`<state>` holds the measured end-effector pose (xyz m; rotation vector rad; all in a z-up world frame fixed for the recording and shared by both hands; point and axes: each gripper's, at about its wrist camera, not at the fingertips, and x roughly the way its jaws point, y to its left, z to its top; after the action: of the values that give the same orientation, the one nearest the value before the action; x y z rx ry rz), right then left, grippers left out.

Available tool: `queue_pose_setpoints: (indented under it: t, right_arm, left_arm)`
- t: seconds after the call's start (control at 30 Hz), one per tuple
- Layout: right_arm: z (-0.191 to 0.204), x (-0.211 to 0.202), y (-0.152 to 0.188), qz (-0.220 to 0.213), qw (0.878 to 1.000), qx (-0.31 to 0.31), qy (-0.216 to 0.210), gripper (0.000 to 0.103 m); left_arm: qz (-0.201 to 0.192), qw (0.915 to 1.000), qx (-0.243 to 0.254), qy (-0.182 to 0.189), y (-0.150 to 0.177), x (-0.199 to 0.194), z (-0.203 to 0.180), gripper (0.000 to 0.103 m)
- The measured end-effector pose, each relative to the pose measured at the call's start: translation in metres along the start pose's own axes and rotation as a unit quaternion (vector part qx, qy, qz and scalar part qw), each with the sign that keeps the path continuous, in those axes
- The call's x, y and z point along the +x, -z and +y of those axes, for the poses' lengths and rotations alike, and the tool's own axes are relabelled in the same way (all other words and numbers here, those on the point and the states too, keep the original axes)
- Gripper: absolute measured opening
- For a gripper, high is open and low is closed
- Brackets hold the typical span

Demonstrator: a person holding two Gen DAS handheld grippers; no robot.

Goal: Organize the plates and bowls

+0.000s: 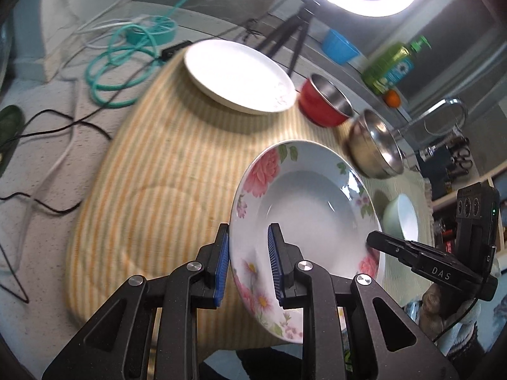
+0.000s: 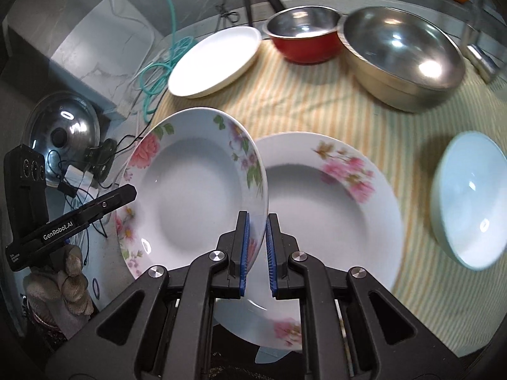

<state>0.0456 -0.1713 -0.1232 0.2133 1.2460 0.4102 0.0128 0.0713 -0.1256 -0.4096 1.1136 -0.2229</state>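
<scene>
A floral deep plate [image 1: 310,196] [image 2: 190,186] is held tilted above the striped mat by both grippers. My left gripper [image 1: 248,262] is shut on its left rim; it also shows in the right wrist view [image 2: 126,194]. My right gripper [image 2: 257,247] is shut on its right rim; it also shows in the left wrist view [image 1: 377,240]. A second floral plate [image 2: 329,209] lies on the mat beneath. A plain white plate [image 1: 237,76] [image 2: 215,60], a red bowl [image 1: 326,101] [image 2: 304,38], a large steel bowl [image 1: 377,145] [image 2: 402,53] and a pale green bowl [image 1: 402,218] [image 2: 469,199] stand around.
The striped mat [image 1: 164,171] [image 2: 317,107] covers the counter. Teal hose [image 1: 120,63] and black cables [image 1: 47,133] lie at left. A ring light tripod [image 1: 294,38], blue tub [image 1: 340,46], soap bottle [image 1: 393,63] and orange [image 1: 393,97] stand behind. A steel lid [image 2: 63,126] lies at left.
</scene>
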Motion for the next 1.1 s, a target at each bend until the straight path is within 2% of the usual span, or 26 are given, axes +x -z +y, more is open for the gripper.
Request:
queue_pose_setpoints:
  t: [0.27,0.53,1.1]
  right_arm:
    - [-0.044,-0.015,0.021,-0.005,0.998,0.050,0.025,0.011]
    - [-0.069,-0.020,0.035,-0.006,0.996,0.076,0.041,0.011]
    - [-0.069,-0.017,0.039,-0.003,0.996,0.058,0.063,0.011]
  left_arm:
    - [0.036,0.9981,0.046,0.020,0.006,0.029,-0.040,0.022]
    - [0.063,0.9951,0.072,0.023,0.013,0.048,-0.061,0.022]
    - [0.074,0.9933,0.090,0.003,0.017,0.060,-0.071,0.022]
